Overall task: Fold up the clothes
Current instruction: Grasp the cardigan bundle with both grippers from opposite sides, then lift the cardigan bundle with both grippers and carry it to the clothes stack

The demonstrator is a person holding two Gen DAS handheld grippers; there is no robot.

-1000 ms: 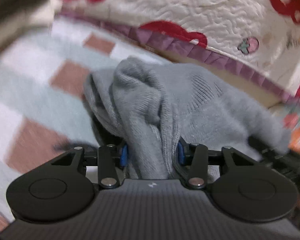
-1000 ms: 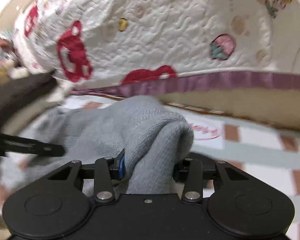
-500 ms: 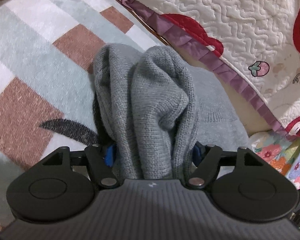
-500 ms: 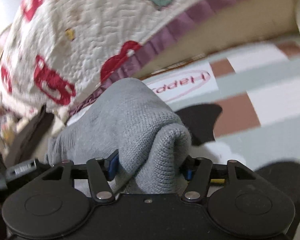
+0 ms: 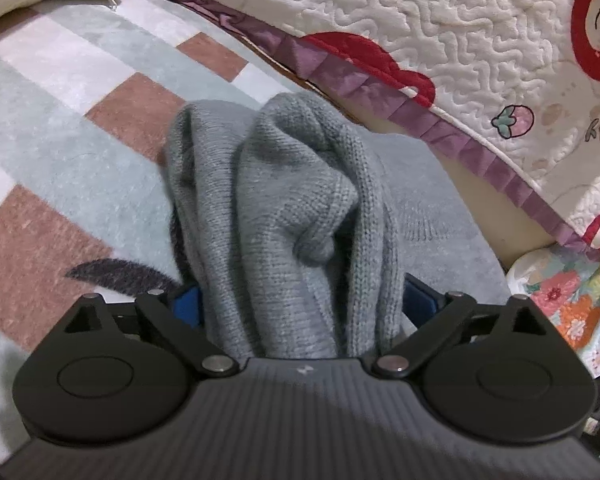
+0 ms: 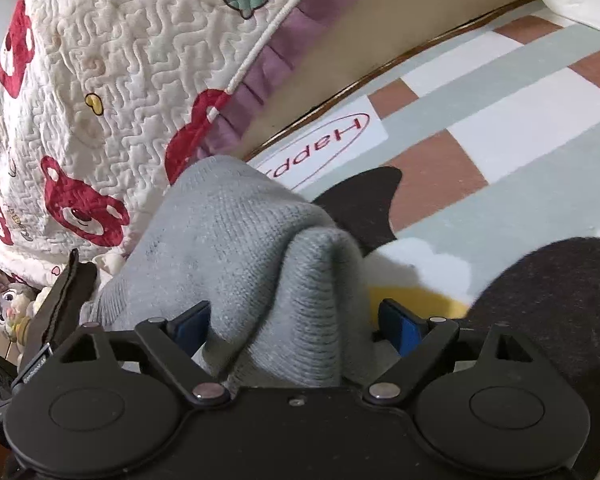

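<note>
Your left gripper (image 5: 300, 304) and right gripper (image 6: 296, 316) both have jaws opening wide, pads off the knit. A bunched fold of the grey sweater (image 5: 300, 208) sits between each pair. Beyond lies the checked rug (image 5: 80, 128), with the quilt (image 5: 440, 20) behind.

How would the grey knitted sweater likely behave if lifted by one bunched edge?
The grey knitted sweater would probably droop, since it bunches in soft folds between the opening left tongs. Its coarse knit probably resists slipping. Against the rug, it would likely drag rather than slide.
</note>
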